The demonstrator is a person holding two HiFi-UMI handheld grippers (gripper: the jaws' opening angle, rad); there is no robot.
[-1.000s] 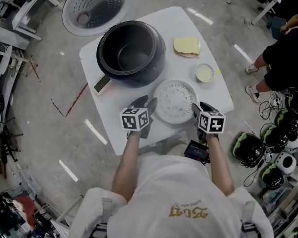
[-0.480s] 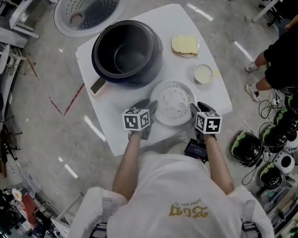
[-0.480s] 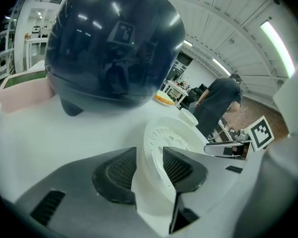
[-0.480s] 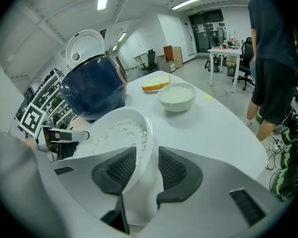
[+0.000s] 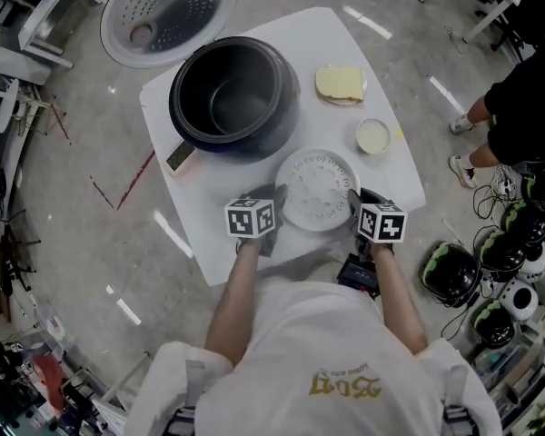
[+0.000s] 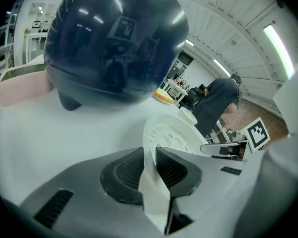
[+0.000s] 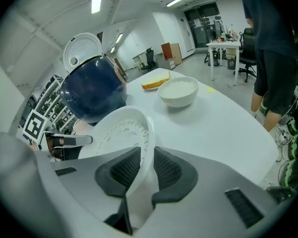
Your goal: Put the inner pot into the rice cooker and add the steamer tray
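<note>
The white perforated steamer tray (image 5: 316,187) lies flat on the white table (image 5: 395,175), in front of the dark rice cooker (image 5: 234,91). The cooker's lid (image 5: 168,9) is swung open behind it and its dark cavity faces up. My left gripper (image 5: 274,195) is shut on the tray's left rim (image 6: 150,145), which runs between the ribbed pads. On the opposite rim (image 7: 148,133), my right gripper (image 5: 356,200) is shut the same way. Both pairs of jaws have just been closing onto the rim. Each gripper also appears in the other's view across the tray.
A white bowl (image 5: 374,135) stands right of the cooker, with a yellow piece on a plate (image 5: 340,84) behind it. A pink and green block (image 5: 185,155) lies at the cooker's left foot. A person (image 5: 520,107) stands at the right; helmets (image 5: 490,271) lie on the floor.
Both grippers have closed in on the steamer tray's rim, the left one sinking slightly. Their jaws have narrowed onto the rim. The tray and the cooker stay where they were.
</note>
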